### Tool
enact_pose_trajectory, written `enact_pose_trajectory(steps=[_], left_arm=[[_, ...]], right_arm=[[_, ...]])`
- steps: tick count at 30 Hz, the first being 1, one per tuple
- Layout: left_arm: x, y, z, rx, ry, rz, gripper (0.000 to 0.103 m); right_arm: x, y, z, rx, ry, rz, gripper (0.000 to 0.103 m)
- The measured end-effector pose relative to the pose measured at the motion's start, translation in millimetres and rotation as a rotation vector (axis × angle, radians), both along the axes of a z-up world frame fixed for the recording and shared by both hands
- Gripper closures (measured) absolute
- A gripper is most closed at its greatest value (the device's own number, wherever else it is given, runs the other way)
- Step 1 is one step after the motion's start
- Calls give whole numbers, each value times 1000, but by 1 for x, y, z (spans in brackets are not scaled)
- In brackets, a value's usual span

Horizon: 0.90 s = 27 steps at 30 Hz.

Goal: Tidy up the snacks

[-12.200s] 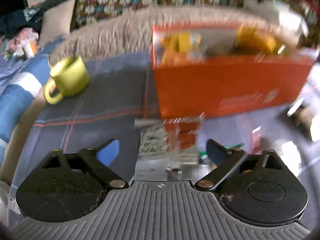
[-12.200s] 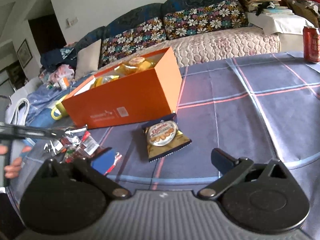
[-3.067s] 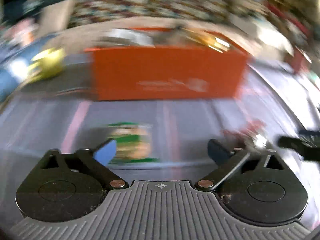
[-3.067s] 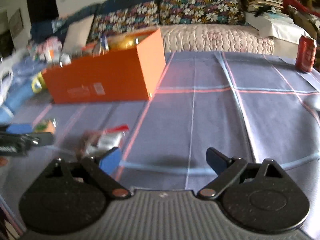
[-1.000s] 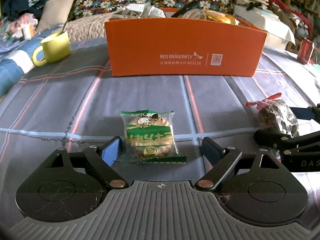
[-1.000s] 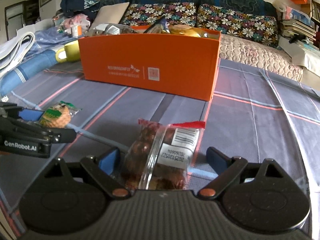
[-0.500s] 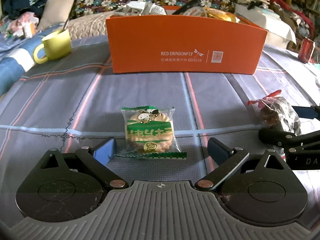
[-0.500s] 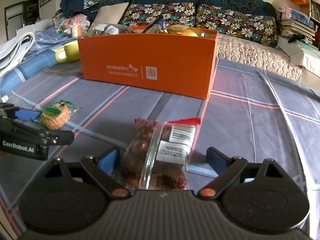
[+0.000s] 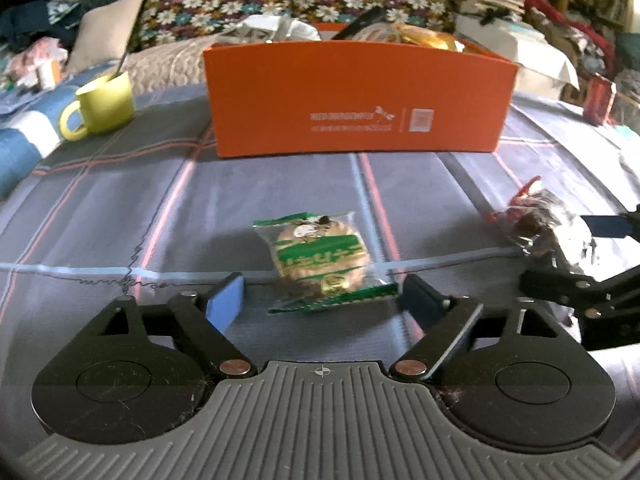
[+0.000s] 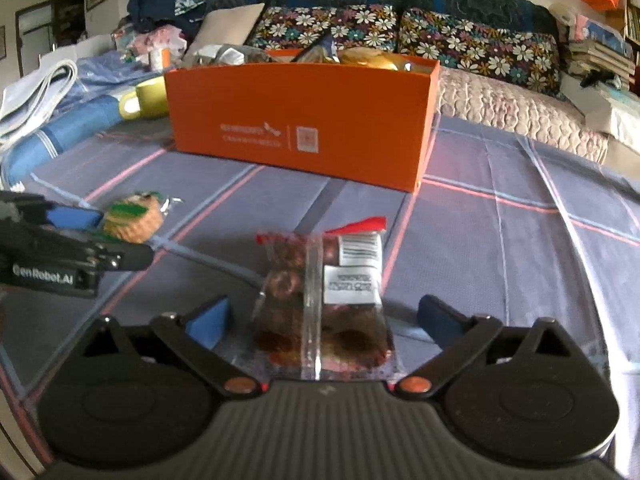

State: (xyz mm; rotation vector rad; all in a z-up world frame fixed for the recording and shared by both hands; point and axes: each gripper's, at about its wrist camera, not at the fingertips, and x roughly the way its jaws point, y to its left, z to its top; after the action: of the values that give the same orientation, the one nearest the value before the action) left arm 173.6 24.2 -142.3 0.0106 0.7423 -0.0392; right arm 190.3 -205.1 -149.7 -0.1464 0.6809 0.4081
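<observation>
Box (image 9: 360, 108) print blurred | snacks inside mostly hidden | can (image 9: 598, 98) smeared

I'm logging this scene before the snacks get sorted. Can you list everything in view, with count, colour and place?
Cookie packet: 1, green and clear, on the cloth between the left tongs' fingers.
Bag of brown snacks: 1, clear with red top, between the right tongs' fingers.
Box: 1, orange, open, centre back of the cloth, snack packets inside.
Mug: 1, yellow-green, left of the box.
Can: 1, red, far right.
Tablecloth: 1, grey-blue with red lines, under everything.
Sofa: 1, dark with floral cushions, behind.
Books: a stack, mixed colours, right of the sofa.
Left tongs: 1, black, open.
Right tongs: 1, black, open.
</observation>
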Motion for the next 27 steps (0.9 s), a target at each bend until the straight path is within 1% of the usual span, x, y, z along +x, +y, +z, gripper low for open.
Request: enact_pose_trajectory(steps=[1,2,3,4,5,6,8,9,11,13,14,15,17,19,20,22,24,26,27], left_arm=[[1,0,0,-4,-1,2,56],[1,0,2,-4,-4,1,72],[2,0,4,-5,-5,-10,81],[3,0,6,-3,8,-9,81],[4,2,8,-23,22,-5,89],[5,7,13,-58,31,-4,103],[7,18,26,-127,41,-18,103],[9,22,33,-148,41,-23,103],[17,29,44,-172,41,-34,103],[26,30,47,-164,57,-64,102],[30,28,44,-137,76,-74,82],[31,25,40,-100,84,-62,59],[25,17,34,-23,49,-61,45],[20,8,31,47,3,-71,35],[21,5,30,73,-9,-70,29],[30,-3,25,119,-17,-75,27],[41,-6,18,121,7,-75,25],[47,-6,12,87,37,-63,23],[50,-7,10,69,43,-56,23]], right_arm=[[-1,-1,1,4,-8,-1,13],[-1,-1,3,6,-15,6,22],[-2,-1,6,12,-17,15,42],[-3,-2,8,14,-16,10,41],[-4,-3,9,28,-13,9,42],[-5,-5,12,48,-9,9,42],[-7,-12,21,119,-5,-1,42],[-7,-16,26,160,-7,-14,42],[-6,-20,32,220,-1,-33,42],[1,-20,29,242,23,-35,41],[4,-17,26,232,31,-36,41],[8,-15,21,209,39,-40,41],[11,-14,15,184,46,-43,41],[14,-14,13,181,47,-39,42],[14,-14,12,178,44,-38,42],[14,-14,12,172,39,-40,42],[15,-16,10,178,49,-46,40],[15,-16,8,182,49,-49,37],[15,-16,8,182,50,-47,34]])
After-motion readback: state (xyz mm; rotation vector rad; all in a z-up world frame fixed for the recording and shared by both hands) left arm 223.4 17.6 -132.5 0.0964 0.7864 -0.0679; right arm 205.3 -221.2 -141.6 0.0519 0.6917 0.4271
